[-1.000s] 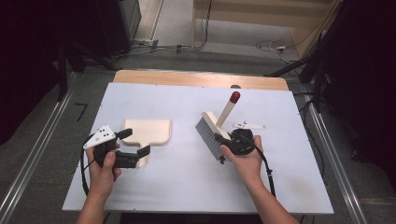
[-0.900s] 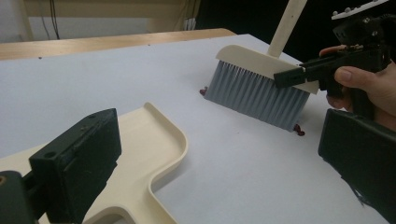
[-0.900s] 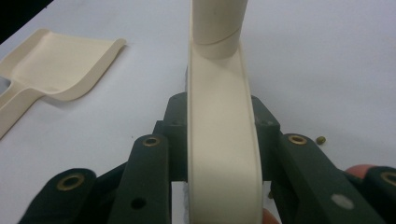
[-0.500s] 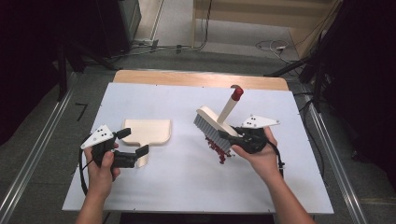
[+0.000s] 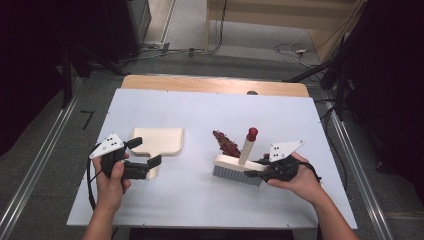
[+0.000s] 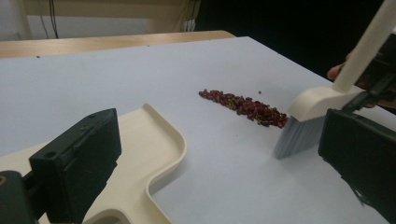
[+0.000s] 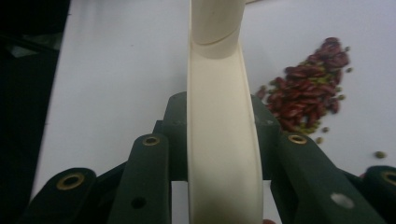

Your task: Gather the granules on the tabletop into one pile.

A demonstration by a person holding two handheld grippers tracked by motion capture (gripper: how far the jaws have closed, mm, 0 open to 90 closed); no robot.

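The right tongs (image 5: 256,173) are squeezing the brush (image 5: 239,169), holding its bristles down just behind the beans (image 5: 226,142) mid-table for sweeping. The left tongs (image 5: 148,152) are open around the dustpan (image 5: 157,141) handle, nearer the table's left edge, waiting.

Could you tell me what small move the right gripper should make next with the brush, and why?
Probably sweep the brush leftward through the beans toward the dustpan. The right gripper is clamped on the brush, whose bristles rest on the table just beside the pile, and the left gripper is at the dustpan's handle.
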